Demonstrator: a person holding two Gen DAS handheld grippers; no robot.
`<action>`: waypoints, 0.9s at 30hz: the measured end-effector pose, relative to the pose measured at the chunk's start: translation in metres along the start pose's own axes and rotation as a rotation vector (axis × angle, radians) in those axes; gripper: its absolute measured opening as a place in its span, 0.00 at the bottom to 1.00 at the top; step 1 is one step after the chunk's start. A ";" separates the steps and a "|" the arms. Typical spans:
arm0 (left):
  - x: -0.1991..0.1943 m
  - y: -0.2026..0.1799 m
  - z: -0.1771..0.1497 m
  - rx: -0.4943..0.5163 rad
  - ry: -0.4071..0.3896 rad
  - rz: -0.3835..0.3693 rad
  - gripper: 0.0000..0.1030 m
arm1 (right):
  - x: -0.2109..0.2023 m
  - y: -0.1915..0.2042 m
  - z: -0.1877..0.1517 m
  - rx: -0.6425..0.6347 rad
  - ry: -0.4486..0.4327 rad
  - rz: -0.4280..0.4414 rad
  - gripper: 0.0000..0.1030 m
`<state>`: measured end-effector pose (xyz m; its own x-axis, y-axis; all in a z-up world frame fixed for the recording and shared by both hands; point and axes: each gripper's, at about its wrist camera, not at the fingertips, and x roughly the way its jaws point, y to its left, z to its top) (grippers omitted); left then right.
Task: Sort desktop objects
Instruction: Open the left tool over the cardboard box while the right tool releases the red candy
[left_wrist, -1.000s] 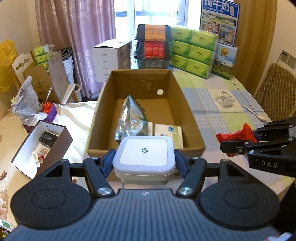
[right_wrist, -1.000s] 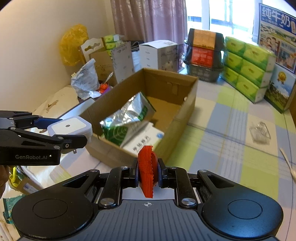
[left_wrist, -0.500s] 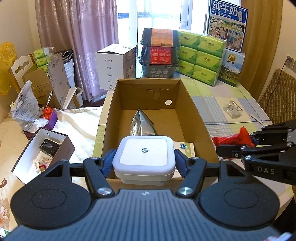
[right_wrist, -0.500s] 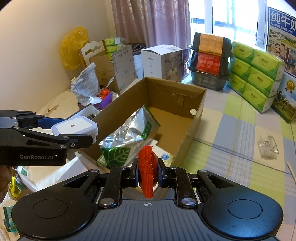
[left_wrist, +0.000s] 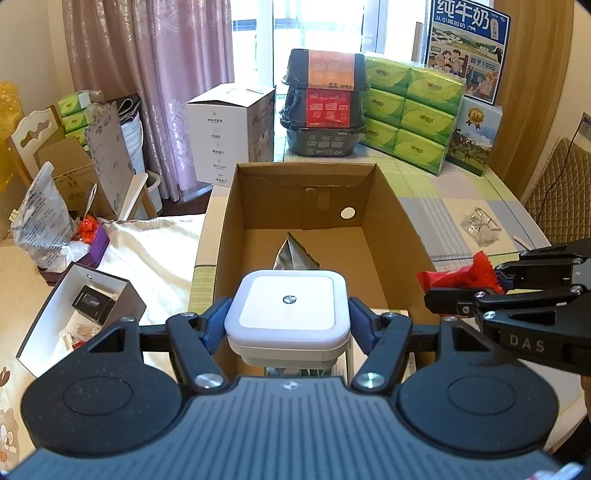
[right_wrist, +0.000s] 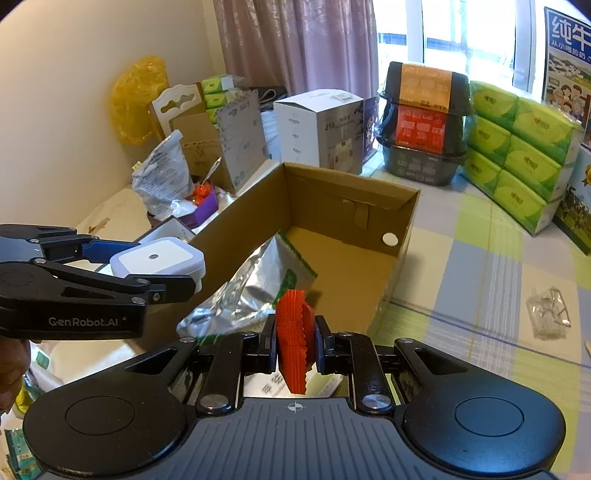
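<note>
We hold our left gripper (left_wrist: 288, 328) clamped on a white square plastic night-light (left_wrist: 290, 306) and our right gripper (right_wrist: 295, 345) pinched on a red crinkled snack wrapper (right_wrist: 293, 339), both poised at the near end of the open brown cardboard box (left_wrist: 391, 236). We judge this the drop-off step: next, each should clear the near wall, then release. A silver foil bag (right_wrist: 255, 291) fills the near part; the far floor lies bare.
</note>
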<state>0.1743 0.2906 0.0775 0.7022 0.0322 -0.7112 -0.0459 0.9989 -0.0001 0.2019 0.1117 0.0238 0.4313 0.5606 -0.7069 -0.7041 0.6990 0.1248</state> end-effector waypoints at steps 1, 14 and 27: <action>0.003 0.002 0.002 0.000 0.001 -0.001 0.61 | 0.003 -0.001 0.002 -0.001 -0.001 -0.003 0.15; 0.039 0.007 0.020 0.015 0.025 -0.014 0.61 | 0.031 -0.017 0.020 0.014 0.002 -0.021 0.15; 0.055 0.010 0.024 0.000 0.042 -0.027 0.61 | 0.049 -0.019 0.025 0.021 0.010 -0.010 0.16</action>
<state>0.2295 0.3036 0.0551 0.6731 0.0040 -0.7395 -0.0277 0.9994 -0.0198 0.2502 0.1368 0.0043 0.4326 0.5490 -0.7151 -0.6880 0.7137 0.1317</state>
